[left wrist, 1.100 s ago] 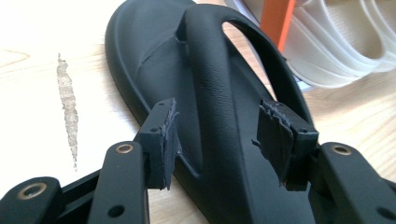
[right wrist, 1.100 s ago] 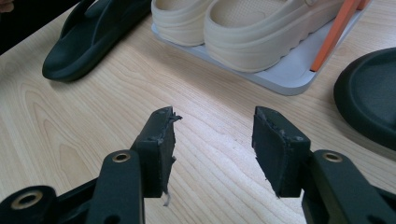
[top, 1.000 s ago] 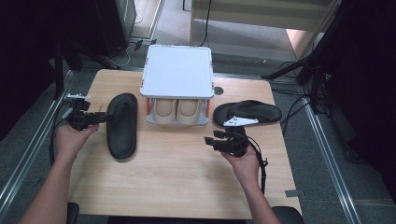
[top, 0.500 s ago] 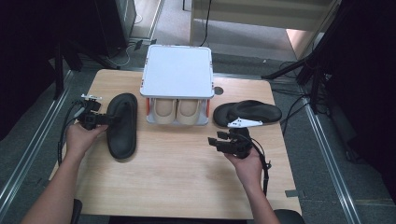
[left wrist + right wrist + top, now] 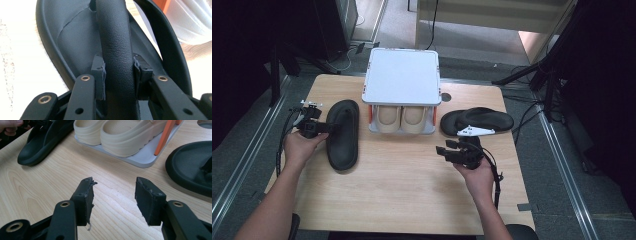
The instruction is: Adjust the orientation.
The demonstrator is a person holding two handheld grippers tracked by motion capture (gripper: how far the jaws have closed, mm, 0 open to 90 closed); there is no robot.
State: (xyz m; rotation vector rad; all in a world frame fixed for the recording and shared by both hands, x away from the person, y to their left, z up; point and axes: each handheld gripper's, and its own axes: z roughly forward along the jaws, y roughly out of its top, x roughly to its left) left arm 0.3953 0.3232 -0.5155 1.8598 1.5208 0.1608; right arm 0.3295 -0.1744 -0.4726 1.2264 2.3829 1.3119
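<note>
The black foam flip-flop sandal lies flat on the left part of the light wooden counter, just beside the white two-tier shoe rack that holds a pair of cream clogs. The left tongs have just been closing, and the left gripper view shows their pads on either side of the sandal's broad black strap — clamped on it, it seems, with the padded band filling the gap. By its look the sandal is light and soft, its sole bendy and its strap a yielding, faintly grained leatherette, so it should not slip, though it will likely sag from a single hold. The strap near its arch is the sensible place to take it. The right tongs stand apart over bare wood, close to the second black sandal lying at the right.
</note>
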